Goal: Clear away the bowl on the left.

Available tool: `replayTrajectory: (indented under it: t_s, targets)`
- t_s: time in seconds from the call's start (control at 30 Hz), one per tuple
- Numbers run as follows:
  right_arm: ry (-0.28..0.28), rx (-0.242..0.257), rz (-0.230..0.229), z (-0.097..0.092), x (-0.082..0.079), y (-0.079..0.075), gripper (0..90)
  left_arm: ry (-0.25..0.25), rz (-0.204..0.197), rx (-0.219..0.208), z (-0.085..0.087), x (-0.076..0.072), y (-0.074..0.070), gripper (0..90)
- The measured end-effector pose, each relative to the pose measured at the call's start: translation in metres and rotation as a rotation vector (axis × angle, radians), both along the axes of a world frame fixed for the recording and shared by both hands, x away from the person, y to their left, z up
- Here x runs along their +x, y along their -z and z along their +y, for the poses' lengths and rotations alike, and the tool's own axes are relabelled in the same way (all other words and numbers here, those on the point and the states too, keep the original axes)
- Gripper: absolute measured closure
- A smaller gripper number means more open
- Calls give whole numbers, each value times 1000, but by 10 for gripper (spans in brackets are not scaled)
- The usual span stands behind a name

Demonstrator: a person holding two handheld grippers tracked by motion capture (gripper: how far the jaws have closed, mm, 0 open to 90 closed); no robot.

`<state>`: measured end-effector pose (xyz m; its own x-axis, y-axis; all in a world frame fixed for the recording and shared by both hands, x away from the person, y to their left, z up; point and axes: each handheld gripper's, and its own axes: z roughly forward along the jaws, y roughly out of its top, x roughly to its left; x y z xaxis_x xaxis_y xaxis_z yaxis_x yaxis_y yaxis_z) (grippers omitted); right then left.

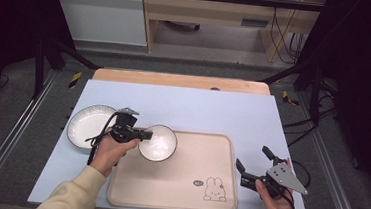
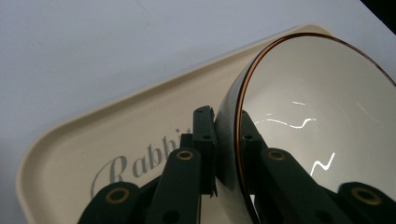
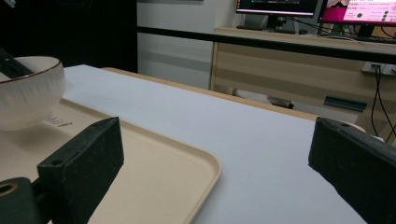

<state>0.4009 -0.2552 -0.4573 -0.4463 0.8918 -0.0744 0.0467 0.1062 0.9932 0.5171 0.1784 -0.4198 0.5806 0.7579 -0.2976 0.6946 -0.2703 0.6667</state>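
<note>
While your left hand (image 1: 111, 151) reaches in from the lower left of the high view, the white plate (image 1: 87, 125) lies flat on the pale blue table cover (image 1: 198, 108), just beyond and left of that hand and just off the left edge of the beige tray (image 1: 187, 185). Your left gripper (image 1: 138, 135) is clamped on the white bowl (image 1: 159, 143), its 2 jaws pinching the bowl's left rim, 1 jaw inside and 1 outside, as the left gripper view shows up close against the thin brown rim line. The bowl sits over the tray's far left corner, tilted in the left gripper view, and you cannot tell whether its base touches the tray. A grey "Rabbit" print lies on the tray just beside it, and a small rabbit drawing (image 1: 215, 189) sits near the tray's near right corner. Further right, your right gripper (image 1: 253, 161) rests in your right hand (image 1: 276, 202) just off the tray's right edge, its 2 jaws spread wide apart with nothing between them, above the table cover.
</note>
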Motion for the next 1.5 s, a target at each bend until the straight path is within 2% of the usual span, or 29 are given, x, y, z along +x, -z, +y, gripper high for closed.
replayTrajectory:
  t_s: [0.7,0.9,0.93,1.5]
  targets:
    - [-1,5,-6,-1,0,-1,35,63,18,12,-21,-8,6,827]
    - [1,6,-3,-2,0,-1,35,85,37,14,-25,-12,9,827]
    - [0,6,-4,-2,0,-1,35,90,35,26,-25,-12,10,826]
    - [-2,3,2,-1,0,-1,37,122,61,21,-31,-21,16,826]
